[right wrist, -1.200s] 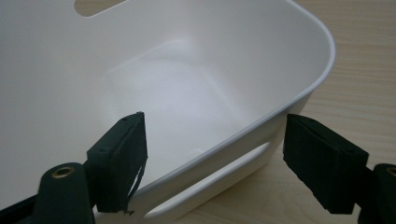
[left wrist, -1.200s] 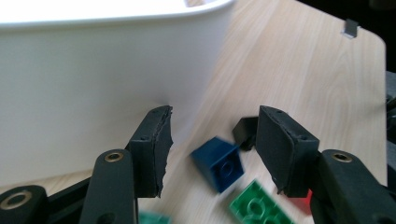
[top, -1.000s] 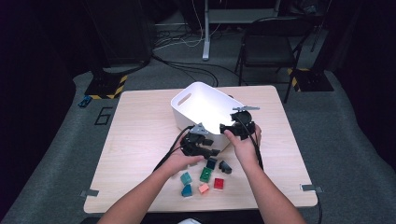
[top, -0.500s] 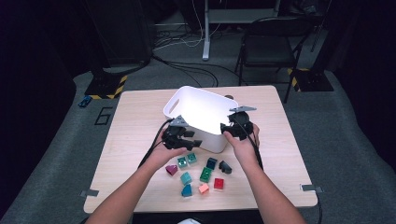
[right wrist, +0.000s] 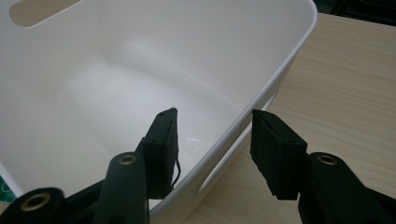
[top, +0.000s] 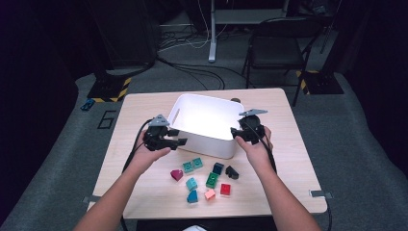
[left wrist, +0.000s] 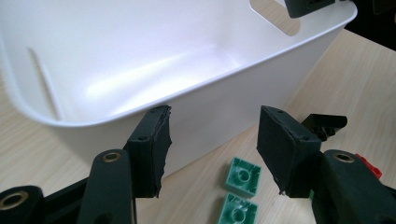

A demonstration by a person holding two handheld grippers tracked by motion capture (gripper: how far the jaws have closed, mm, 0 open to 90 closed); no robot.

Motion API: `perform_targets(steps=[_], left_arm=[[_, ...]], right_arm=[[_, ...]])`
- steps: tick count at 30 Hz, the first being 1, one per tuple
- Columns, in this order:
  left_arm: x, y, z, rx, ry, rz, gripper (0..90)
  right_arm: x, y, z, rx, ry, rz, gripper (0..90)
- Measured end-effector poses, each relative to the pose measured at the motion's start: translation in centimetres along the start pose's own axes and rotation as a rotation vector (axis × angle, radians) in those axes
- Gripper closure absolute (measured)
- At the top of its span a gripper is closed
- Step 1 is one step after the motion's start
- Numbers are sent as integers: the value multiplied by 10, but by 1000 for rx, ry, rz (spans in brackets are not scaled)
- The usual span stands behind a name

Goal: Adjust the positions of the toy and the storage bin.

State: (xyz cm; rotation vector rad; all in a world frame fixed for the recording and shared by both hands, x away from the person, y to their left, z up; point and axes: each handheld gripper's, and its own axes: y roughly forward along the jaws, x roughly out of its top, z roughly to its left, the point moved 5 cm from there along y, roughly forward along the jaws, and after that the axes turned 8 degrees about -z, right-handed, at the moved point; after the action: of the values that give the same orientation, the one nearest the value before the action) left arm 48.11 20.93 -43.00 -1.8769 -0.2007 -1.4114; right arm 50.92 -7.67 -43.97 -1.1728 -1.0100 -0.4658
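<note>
- Two grippers flank a white bin (top: 204, 126) at the middle of the counter (top: 288, 159); its floor looks bare.
- Left gripper (top: 179, 138) hangs open at the bin's left end, jaws apart and holding nothing, just outside the wall.
- Right gripper (right wrist: 212, 140) is open too, its jaws straddling the bin's rim at the right end, one inside and one outside, not yet closed.
- Small bricks (top: 204, 179), green, teal, red, pink and black, lie loose between the bin and the counter's near edge.
- Judged step: setting or steadying the bin before loading. Next likely calls for closing on the rim, or reaching down for a green brick (left wrist: 242, 175).
</note>
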Motion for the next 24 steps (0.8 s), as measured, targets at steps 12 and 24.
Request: perform_targets(steps=[12, 24], left_arm=[[13, -41, 35, 115, -52, -40, 454], [-1, -15, 38, 117, -83, 8, 483]], right_arm=[[0, -2, -1, 36, -28, 1, 622], [-1, -2, -3, 82, -51, -11, 623]])
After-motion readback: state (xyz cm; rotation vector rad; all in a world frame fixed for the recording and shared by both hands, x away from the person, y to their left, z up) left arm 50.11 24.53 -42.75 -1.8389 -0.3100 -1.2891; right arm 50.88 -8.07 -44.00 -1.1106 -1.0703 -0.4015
